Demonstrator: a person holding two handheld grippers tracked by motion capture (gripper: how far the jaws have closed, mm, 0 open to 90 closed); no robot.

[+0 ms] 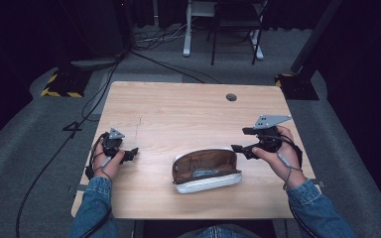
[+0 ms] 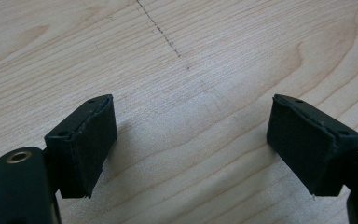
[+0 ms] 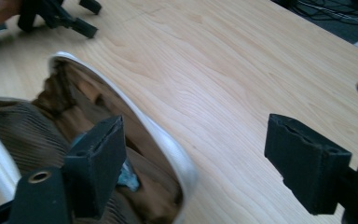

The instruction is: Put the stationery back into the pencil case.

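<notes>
One unlabelled brown pouch [image 1: 206,170]

No text, label, brand or number can be read anywhere.

A light wooden table [image 1: 178,106] with a round cable hole [image 1: 231,97] stands on grey carpet [image 1: 25,148] in a dark room, cables [image 1: 154,39] trailing past white and black furniture legs [image 1: 187,29] behind.
</notes>
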